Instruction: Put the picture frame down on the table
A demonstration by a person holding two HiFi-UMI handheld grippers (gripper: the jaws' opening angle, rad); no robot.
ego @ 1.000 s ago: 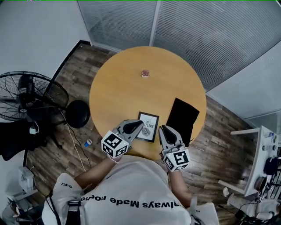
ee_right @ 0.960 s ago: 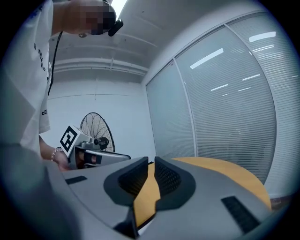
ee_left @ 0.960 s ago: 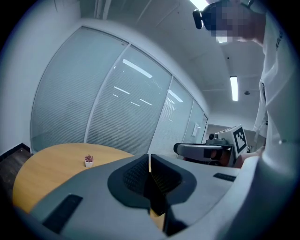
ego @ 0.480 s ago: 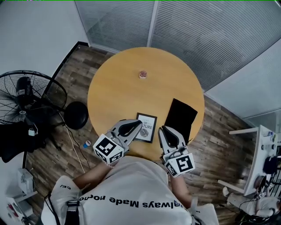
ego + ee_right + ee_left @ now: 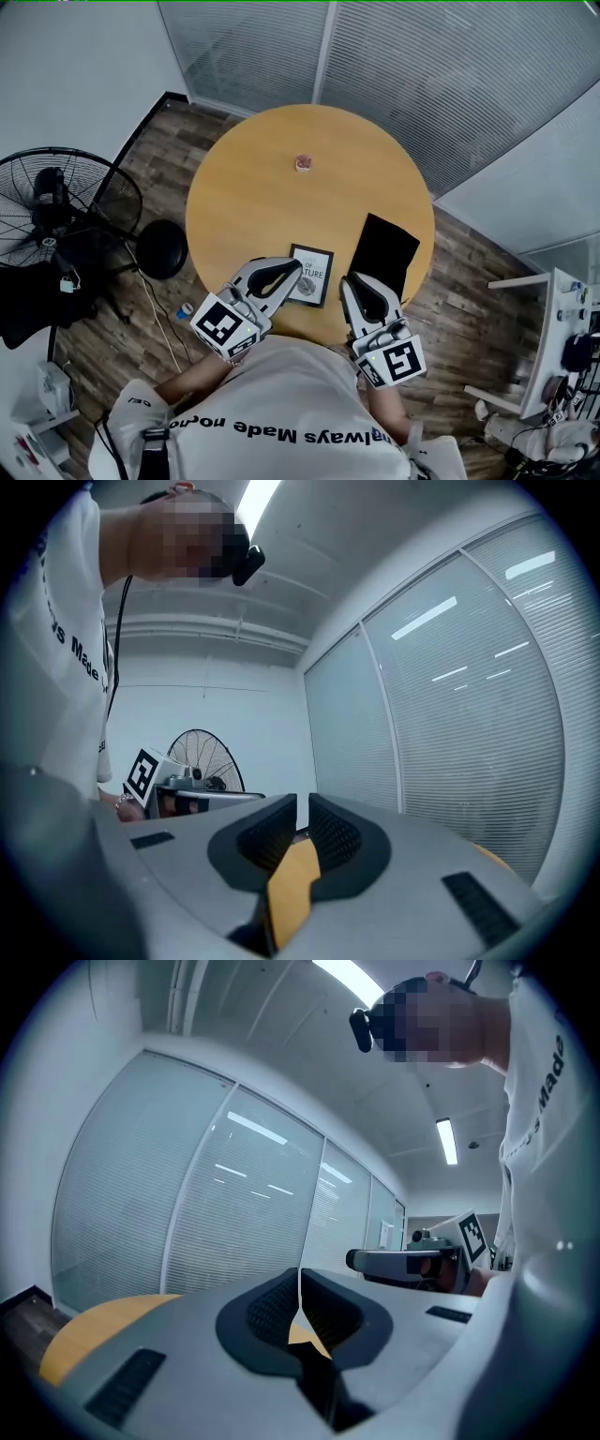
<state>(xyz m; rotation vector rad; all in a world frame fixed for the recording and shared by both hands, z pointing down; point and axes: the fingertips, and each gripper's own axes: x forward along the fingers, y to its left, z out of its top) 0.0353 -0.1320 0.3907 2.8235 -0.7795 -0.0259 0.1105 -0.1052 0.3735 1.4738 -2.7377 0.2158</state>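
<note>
Left hand-held gripper [image 5: 287,270]: lower centre of the head view, jaws pressed together, nothing between them
Right hand-held gripper [image 5: 354,281]: just to its right, jaws closed as well, empty
Picture frame [image 5: 311,275]: between the two tips, apparently flat on the counter [image 5: 253,202] near its near edge, gripped by neither
Black flat case [image 5: 384,251]: right of the frame
Small pink object [image 5: 303,162]: upper centre, well apart
Step in hand: setting-down looks complete
Next move: probably only drawing clear without nudging the frame

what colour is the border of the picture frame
Black; the picture frame shows best in the head view.
</note>
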